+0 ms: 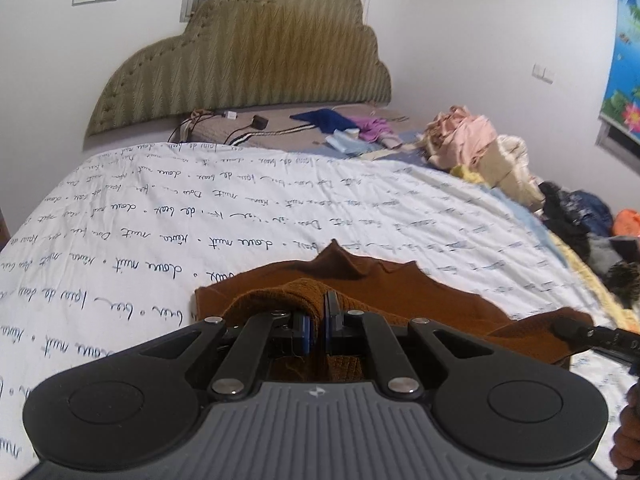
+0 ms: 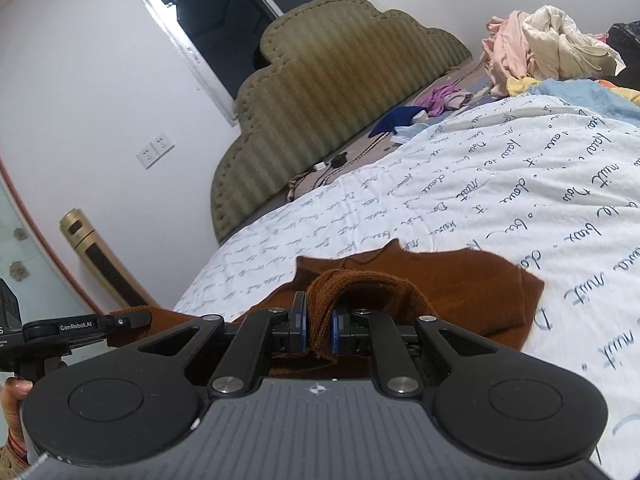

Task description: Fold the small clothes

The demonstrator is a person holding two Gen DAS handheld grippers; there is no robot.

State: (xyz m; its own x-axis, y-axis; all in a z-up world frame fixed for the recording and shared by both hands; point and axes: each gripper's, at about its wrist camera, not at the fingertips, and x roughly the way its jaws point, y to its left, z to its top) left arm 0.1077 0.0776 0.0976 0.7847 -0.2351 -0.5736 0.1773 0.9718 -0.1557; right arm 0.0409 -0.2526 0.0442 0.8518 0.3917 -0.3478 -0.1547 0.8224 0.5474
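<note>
The rust-brown knitted garment (image 1: pixel 420 296) lies on the white bedsheet printed with dark cursive writing (image 1: pixel 160 216), apparently mid-fold: its near edge is lifted, but how many folds are done is hard to tell. The left gripper (image 1: pixel 319 320) pinches one ribbed bunch of that edge, jaws nearly together; the right gripper (image 2: pixel 318 326) clamps a thicker bunch.

Rust-brown garment (image 1: pixel 420 292), white sheet (image 1: pixel 160 208) w/ blue script (olive headboard (image 1: pixel 256 64)).
</note>
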